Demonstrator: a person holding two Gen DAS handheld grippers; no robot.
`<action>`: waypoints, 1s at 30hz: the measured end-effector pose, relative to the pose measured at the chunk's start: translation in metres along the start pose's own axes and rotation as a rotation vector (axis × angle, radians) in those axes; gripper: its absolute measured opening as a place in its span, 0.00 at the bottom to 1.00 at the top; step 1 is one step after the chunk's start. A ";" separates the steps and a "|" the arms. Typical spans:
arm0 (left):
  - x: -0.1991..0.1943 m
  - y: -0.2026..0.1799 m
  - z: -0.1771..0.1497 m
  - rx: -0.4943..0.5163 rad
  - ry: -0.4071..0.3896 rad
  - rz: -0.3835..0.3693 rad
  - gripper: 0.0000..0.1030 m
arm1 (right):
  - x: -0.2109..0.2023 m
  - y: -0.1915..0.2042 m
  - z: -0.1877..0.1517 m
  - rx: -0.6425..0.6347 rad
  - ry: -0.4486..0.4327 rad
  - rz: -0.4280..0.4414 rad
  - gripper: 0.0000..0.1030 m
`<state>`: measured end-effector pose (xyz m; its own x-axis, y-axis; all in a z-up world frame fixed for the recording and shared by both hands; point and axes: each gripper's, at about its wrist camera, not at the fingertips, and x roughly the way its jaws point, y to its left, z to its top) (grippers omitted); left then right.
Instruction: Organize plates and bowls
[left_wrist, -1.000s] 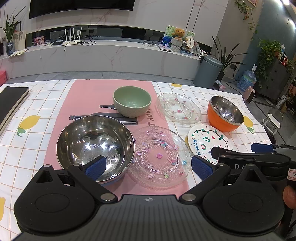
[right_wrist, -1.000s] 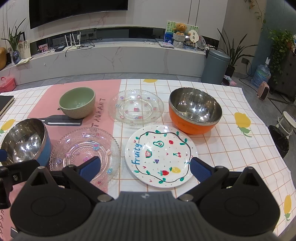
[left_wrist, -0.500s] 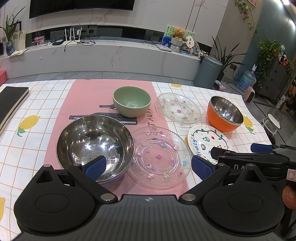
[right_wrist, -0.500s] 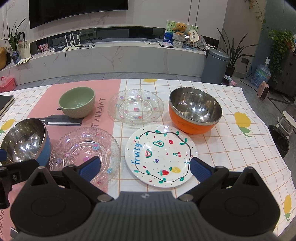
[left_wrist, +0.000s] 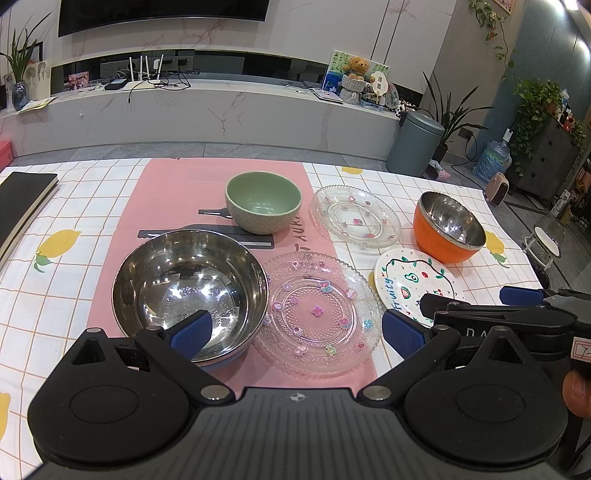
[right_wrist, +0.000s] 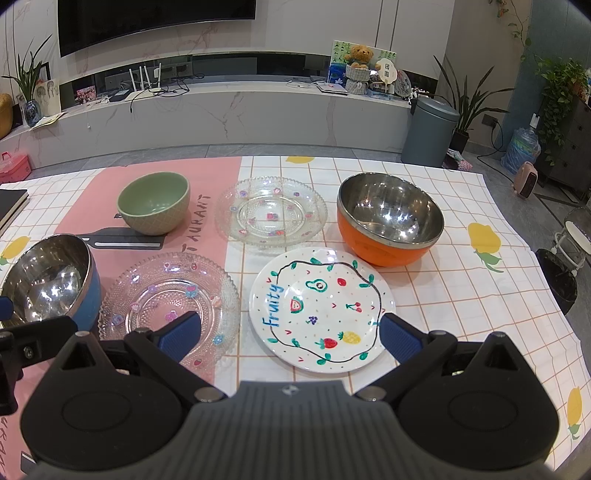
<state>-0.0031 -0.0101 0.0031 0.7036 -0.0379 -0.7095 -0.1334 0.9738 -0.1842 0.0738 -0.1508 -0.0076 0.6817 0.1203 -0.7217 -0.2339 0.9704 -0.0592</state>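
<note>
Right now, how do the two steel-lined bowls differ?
The orange-sided steel bowl sits on the white checked cloth at far right; the blue-sided steel bowl sits at near left on the pink runner. Orange touches the Fruity plate; blue neighbours a glass plate. Both are upright and empty.

On the desk (right_wrist: 461, 295), a steel bowl (left_wrist: 190, 291) sits at the near left, with a glass plate (left_wrist: 317, 312) just to its right. Right of that lies a painted plate (right_wrist: 321, 308). Behind them, left to right, stand a small bowl (right_wrist: 154, 208), a second glass plate (right_wrist: 271, 216) and a large bowl (right_wrist: 389, 223).
</note>
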 end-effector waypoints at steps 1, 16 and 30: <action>0.000 0.000 0.000 0.000 0.000 0.000 1.00 | 0.000 0.000 0.000 0.000 0.000 0.000 0.98; -0.017 0.022 0.020 -0.053 -0.078 0.028 1.00 | 0.000 -0.012 0.003 0.071 0.000 0.106 0.98; -0.022 0.097 0.054 -0.217 -0.116 0.168 1.00 | 0.022 0.012 0.009 0.072 0.148 0.352 0.78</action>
<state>0.0056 0.0974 0.0376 0.7326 0.1578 -0.6622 -0.3918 0.8932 -0.2207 0.0920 -0.1347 -0.0182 0.4598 0.4224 -0.7811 -0.3833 0.8879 0.2545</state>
